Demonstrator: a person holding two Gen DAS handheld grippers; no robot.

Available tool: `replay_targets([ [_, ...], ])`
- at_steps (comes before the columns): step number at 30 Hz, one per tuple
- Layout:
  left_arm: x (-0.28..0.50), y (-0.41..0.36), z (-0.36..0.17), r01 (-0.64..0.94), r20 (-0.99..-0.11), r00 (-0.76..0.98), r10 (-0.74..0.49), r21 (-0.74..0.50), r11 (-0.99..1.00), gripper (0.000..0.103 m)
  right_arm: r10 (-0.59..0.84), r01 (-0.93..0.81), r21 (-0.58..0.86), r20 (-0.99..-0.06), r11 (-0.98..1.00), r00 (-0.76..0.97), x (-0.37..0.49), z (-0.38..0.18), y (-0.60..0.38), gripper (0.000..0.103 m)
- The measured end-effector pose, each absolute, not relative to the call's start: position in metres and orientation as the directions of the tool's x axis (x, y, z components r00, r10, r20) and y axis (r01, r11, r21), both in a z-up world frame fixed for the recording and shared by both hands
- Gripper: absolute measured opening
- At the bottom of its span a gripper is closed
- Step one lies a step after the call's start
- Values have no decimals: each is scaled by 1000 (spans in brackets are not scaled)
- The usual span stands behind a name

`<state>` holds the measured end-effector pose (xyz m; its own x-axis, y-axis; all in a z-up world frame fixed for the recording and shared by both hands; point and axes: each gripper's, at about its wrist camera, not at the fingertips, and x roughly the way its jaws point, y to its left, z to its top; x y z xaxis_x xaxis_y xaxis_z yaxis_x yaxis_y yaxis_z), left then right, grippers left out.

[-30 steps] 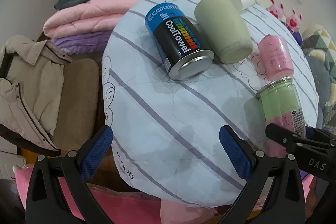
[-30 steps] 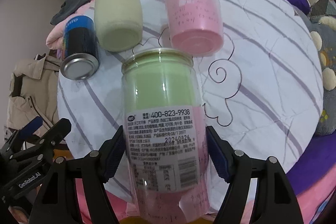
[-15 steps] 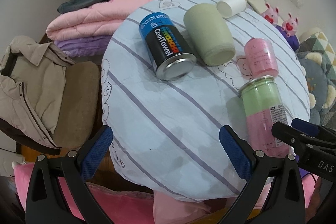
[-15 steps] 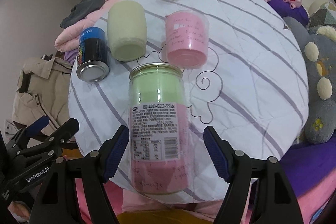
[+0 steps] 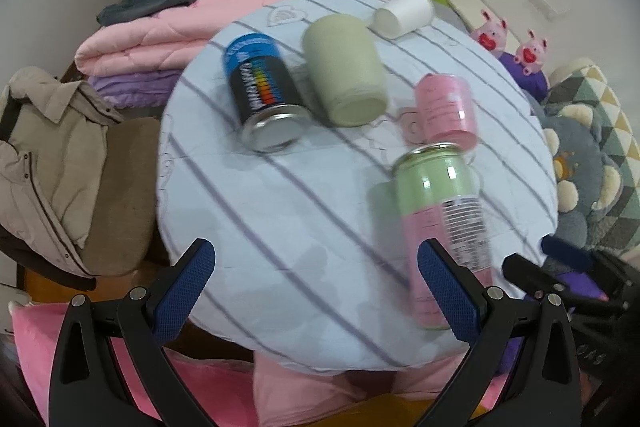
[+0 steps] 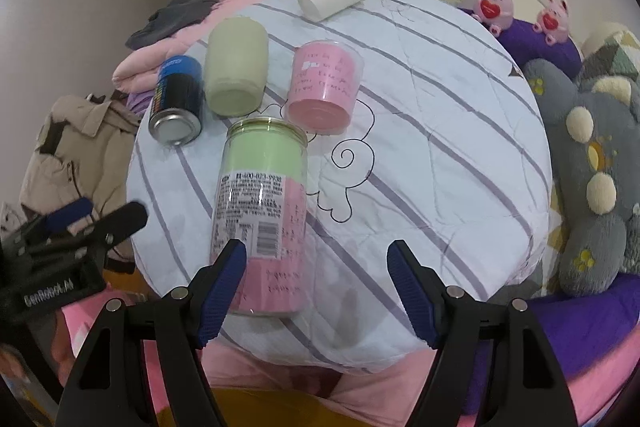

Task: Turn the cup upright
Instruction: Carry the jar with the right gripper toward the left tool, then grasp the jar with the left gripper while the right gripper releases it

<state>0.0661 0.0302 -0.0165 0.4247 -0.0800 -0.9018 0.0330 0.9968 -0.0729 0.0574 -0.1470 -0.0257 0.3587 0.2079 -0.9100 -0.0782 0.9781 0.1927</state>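
Three cups (image 6: 236, 71), two cans (image 6: 260, 211), seemingly.

I read "400-823-9938" atop the white label of the clear jar (image 6: 258, 211) before my fingers; "GenRobot.AI" marks my left gripper (image 6: 60, 247).

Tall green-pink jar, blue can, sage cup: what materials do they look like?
Tall green-pink jar: looks like clear glossy plastic, going by see-through walls with highlights, a printed label and a metallic-looking rim.
Blue can: likely metal, with a shiny silver end and printed glossy wall.
Sage cup: matte, opaque, no glare; ceramic or silicone, can't tell.
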Motion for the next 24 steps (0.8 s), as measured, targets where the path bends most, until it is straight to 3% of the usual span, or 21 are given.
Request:
replay_targets([
  [2,68,21,-19,30,-906,413,-90,-85,996,102,219,-80,204,-915,976,340,57,-28,-152,41],
  [11,83,-21,-28,33,-929,360,-81,-74,997,102,392,-167,358,-880,919,268,55,-28,-167,20],
  [24,113,-62,-51,20,-959,278,-63,-60,998,102,549,-245,502,-813,829,193,61,-30,-162,19],
])
